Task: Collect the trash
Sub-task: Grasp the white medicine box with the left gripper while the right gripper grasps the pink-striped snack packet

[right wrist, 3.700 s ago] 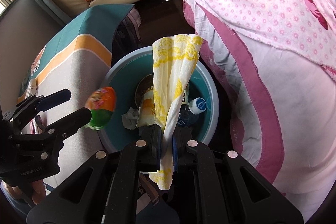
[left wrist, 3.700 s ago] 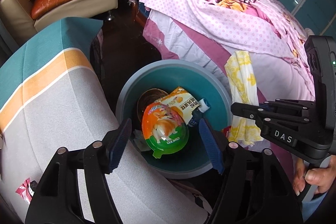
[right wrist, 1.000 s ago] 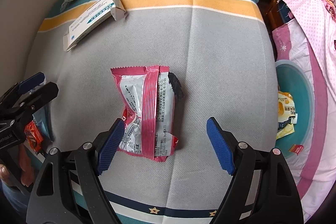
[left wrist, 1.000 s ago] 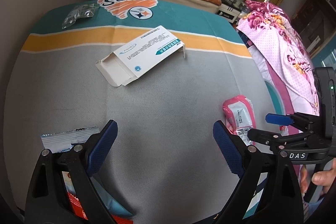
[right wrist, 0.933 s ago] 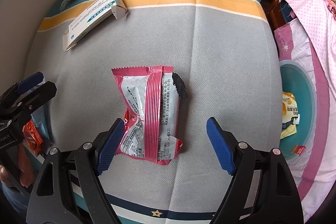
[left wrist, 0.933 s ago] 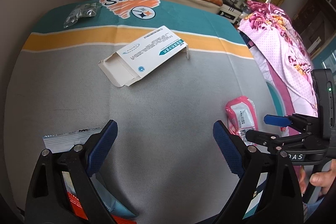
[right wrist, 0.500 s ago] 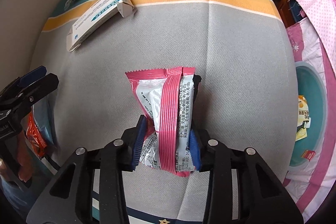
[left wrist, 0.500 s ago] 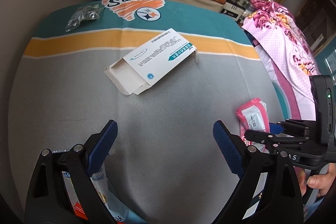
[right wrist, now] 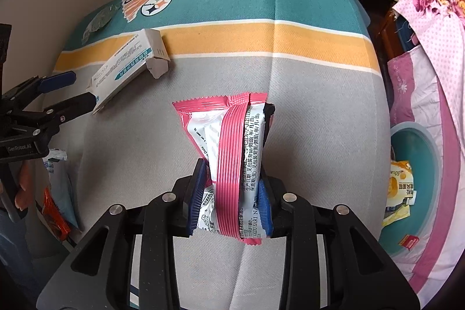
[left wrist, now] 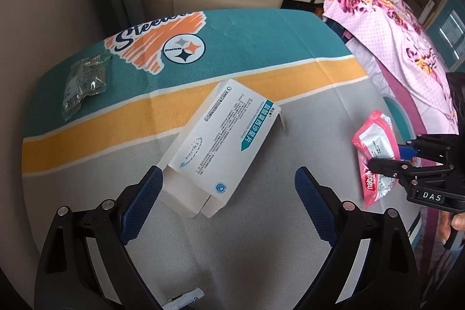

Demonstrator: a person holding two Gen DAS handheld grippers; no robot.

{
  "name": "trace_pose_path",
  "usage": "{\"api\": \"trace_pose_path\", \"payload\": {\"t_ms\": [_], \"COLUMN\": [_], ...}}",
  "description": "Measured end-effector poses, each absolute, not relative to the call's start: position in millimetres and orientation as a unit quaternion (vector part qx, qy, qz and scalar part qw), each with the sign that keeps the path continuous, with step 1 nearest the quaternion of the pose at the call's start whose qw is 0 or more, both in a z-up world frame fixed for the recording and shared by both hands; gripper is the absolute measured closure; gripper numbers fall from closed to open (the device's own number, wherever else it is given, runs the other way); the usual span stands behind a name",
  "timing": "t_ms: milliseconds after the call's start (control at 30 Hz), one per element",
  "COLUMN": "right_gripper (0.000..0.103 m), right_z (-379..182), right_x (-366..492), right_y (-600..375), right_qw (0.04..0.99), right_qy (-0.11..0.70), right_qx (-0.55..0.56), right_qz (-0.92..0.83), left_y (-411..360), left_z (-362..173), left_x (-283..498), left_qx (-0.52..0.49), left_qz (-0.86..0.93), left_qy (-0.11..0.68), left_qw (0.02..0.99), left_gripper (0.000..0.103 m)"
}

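Wrapper (right wrist: 232, 153), pink-striped, pinched mid-body

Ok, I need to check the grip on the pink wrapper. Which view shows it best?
The right wrist view: the pink wrapper fills the centre, pinched at its lower part by the right hand-held gripper. The left wrist view shows it small at the right edge, partly hidden by that gripper.

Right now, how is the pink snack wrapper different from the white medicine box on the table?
The pink snack wrapper is soft, crinkled film; the white medicine box is stiff cardboard with an end flap open.
The wrapper is pinched in the right gripper, whose jaws have just been closing on it; the box lies flat between the open jaws of the left gripper, not gripped.
Both are over the striped tablecloth, not in the teal bin.
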State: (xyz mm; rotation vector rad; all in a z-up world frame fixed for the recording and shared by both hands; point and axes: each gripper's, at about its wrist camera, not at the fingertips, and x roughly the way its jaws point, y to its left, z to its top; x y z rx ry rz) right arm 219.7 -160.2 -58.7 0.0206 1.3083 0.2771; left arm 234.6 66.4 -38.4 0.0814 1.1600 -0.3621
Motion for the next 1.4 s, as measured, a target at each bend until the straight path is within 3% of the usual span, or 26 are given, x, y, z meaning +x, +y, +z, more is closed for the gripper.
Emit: {"api": "trace_pose_path", "payload": {"t_ms": [667,833,1400], "right_gripper": [0.072,0.072,0.072], "right_z": [-62,-61,-35], "right_x": [242,239,206], "right_y": [-174,-176,-212], "right_qw": [0.782,0.786,0.810], "right_qy": [0.606,0.601,0.569], "right_qx": [0.028,0.032,0.057], "right_qz": [0.144,0.144,0.134], "left_y": [55,53,28], "left_z": [-81,-73,-21], "left_x": [284,279,240], "left_qx": [0.053,0.072,0.081], "left_qz": [-0.183,-0.183,-0.132], "left_qy": [0.580,0.558,0.530], "left_qw": [0.792,0.806,0.834], "left_gripper": [0.011,0.028,0.044]}}
